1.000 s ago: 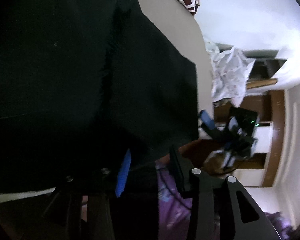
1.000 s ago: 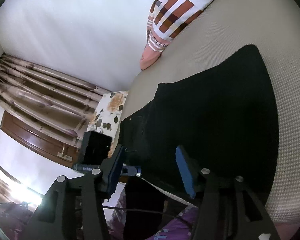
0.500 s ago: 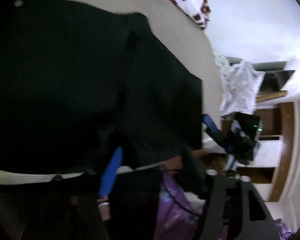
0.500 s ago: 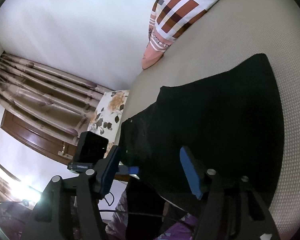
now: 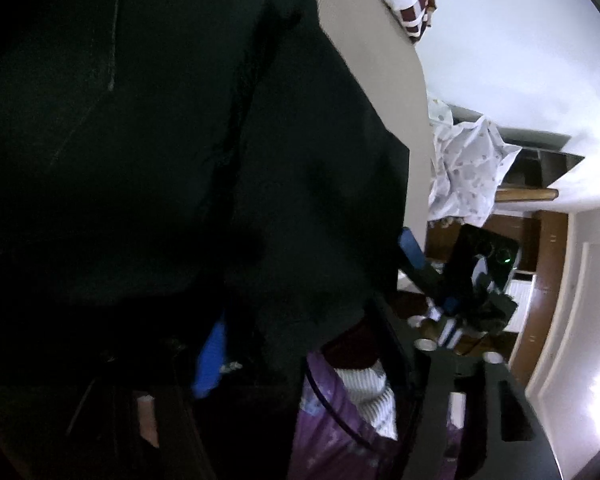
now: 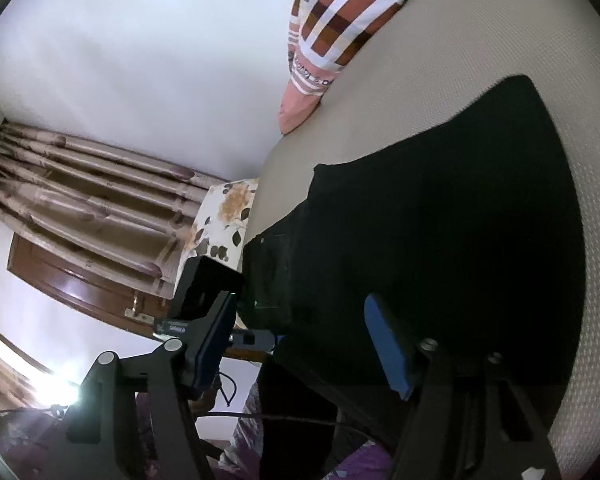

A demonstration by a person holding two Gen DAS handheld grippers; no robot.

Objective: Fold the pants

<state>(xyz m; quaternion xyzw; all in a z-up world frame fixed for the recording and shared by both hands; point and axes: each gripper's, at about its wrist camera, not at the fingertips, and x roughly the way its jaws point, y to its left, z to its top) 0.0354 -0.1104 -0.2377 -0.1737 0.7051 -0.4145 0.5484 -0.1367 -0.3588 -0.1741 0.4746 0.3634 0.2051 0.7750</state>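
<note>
Beige bed [image 6: 440, 92] carries the black pants [image 6: 440, 220]; my right fingers [image 6: 388, 344] stand spread apart at their edge, my left fingers [image 5: 210, 354] also apart.

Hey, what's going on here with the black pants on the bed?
A person with a handheld gripper in each hand is folding black pants spread on a beige bed. The right gripper is open, its blue fingers straddling the near edge of the pants. The left gripper is at the same near edge, with dark cloth between its fingers, but it is too dark to tell if it has closed. A checked pillow lies at the far end.
</note>
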